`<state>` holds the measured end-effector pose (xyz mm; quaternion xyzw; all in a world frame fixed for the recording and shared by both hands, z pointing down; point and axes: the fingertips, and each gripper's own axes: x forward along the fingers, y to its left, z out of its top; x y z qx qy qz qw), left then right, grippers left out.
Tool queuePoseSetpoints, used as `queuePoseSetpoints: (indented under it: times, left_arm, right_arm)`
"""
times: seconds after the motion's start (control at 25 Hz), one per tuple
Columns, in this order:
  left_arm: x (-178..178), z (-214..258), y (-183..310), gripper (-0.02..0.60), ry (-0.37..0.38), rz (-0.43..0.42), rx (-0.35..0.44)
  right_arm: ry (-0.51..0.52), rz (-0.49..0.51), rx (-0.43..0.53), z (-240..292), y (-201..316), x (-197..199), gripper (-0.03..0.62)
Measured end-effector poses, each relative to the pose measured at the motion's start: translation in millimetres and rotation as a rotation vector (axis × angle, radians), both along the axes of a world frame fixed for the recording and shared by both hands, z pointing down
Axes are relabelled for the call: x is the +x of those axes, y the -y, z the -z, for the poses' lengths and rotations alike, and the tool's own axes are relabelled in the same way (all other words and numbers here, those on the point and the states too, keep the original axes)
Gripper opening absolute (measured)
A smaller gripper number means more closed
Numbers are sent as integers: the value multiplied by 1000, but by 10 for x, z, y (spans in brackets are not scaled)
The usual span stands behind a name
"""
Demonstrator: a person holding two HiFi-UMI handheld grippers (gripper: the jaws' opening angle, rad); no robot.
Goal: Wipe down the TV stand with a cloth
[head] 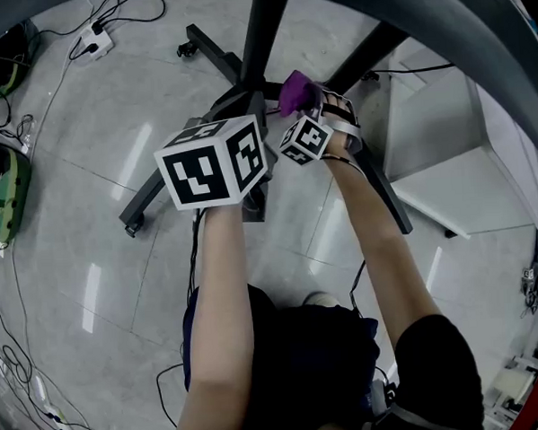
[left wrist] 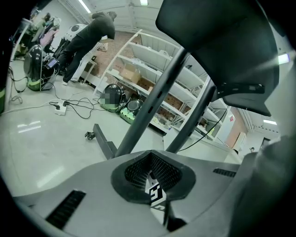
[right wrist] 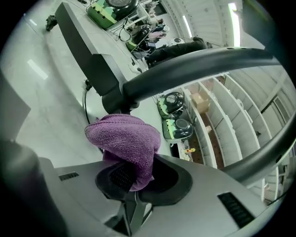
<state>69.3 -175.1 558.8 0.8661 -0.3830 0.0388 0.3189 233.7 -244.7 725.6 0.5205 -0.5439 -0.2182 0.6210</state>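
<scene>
The TV stand is dark, with two slanted poles (head: pixel 264 30) rising from a wheeled base leg (head: pixel 164 184). A purple cloth (head: pixel 299 93) is bunched against the spot where the poles meet the base. My right gripper (right wrist: pixel 134 173) is shut on the cloth (right wrist: pixel 125 139), which presses on the pole's joint (right wrist: pixel 113 99). The left gripper (left wrist: pixel 150 155) is shut and holds nothing; it points at the poles (left wrist: pixel 152 104) a little left of the cloth. In the head view its marker cube (head: pixel 210 163) hides its jaws.
A power strip (head: pixel 96 41) and loose cables lie on the grey floor at the far left. Green and black gear (head: pixel 2 192) sits at the left edge. White shelving (left wrist: pixel 152 74) stands behind the stand, and a person (left wrist: pixel 88 34) bends over far off.
</scene>
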Motion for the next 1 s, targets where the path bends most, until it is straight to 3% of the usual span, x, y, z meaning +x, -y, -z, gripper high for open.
queuePoseSetpoints:
  times: [0.32,0.48,0.76,1.0]
  left_arm:
    - [-27,157,-79,6,-21,-11,28]
    - [6,240,-131,6,-18,-17,45]
    - [107,265,-209,6,-25,-52,45]
    - [116,299,-229,6,-30,-52,45]
  right_arm:
    - [-44,-7,-14,174,-57,105,98]
    - [-69,79,15,377,-109,-33,98]
    - [-130,224,293,1677,-181,-337,98]
    - [-212,234,492,2839,-233,-310,98]
